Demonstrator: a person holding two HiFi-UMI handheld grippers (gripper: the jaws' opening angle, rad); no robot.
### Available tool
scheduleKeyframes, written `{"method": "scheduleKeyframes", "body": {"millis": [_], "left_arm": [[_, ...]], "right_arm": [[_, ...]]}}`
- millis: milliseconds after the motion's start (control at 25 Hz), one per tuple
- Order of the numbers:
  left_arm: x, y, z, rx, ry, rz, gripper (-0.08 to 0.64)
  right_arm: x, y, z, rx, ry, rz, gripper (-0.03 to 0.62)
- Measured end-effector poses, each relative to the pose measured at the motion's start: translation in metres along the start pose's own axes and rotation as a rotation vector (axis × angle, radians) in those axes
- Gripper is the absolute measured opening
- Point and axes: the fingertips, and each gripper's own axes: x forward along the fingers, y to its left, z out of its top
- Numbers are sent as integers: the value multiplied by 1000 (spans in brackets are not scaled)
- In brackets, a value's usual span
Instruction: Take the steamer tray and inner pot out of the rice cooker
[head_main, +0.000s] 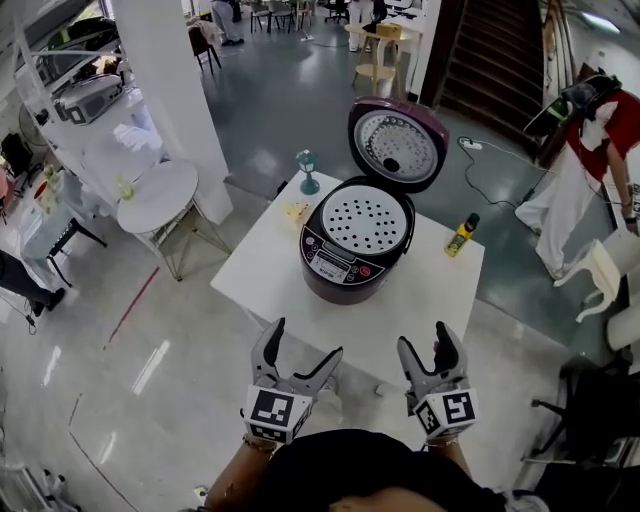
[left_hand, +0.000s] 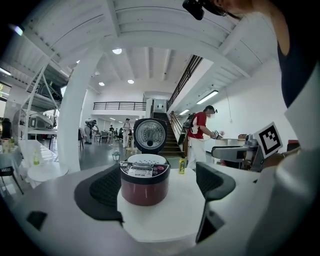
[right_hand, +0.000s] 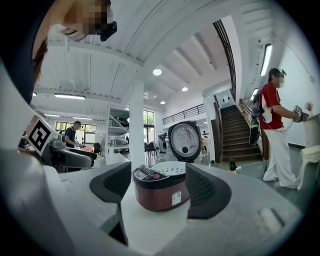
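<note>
A dark red rice cooker (head_main: 345, 262) stands on the white table (head_main: 270, 265) with its lid (head_main: 397, 143) swung up and open. The white perforated steamer tray (head_main: 366, 221) sits in its top; the inner pot beneath is hidden. Both grippers hover at the table's near edge, well short of the cooker. My left gripper (head_main: 300, 350) is open and empty, and so is my right gripper (head_main: 428, 352). The left gripper view frames the cooker (left_hand: 145, 182) between the jaws, far off. In the right gripper view the cooker (right_hand: 161, 189) and tray (right_hand: 172, 169) also stand apart from the jaws.
A yellow bottle (head_main: 461, 235) lies at the table's right side. A small teal fan (head_main: 307, 170) and a yellowish item (head_main: 295, 211) sit at the far left corner. A round white side table (head_main: 158, 196) and a white pillar (head_main: 170, 90) stand left. A person in red (head_main: 590, 150) stands far right.
</note>
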Motion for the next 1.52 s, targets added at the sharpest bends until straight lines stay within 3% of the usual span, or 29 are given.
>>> {"method": "scheduleKeyframes", "body": {"millis": [160,360,680,840,1080,1200,1360,1520], "left_arm": [[32,18,2,0,-6,-7,448],[57,40,23,-26,-72,21,448],[95,76,17,-41,-47,3,446],[107,91,20,-26,-19,25,446],[128,115,23,-17,32,69,448],[141,120,34,17,48,57,448],[166,129,35,66,133,51,446],[192,133,40,97,179,44,448]], "right_arm": [[31,-14,-5,15,12,-25,332],[60,-34,-3,47,10,-77,308],[95,-50,-16,29,57,-143,310],[104,-57,-14,-22,70,-143,310],[114,-78,-9,-33,91,-210,310],[129,-87,-2,-91,94,-208,309],[151,-103,1,-142,121,-209,310],[173,-121,0,-149,154,-213,310]]}}
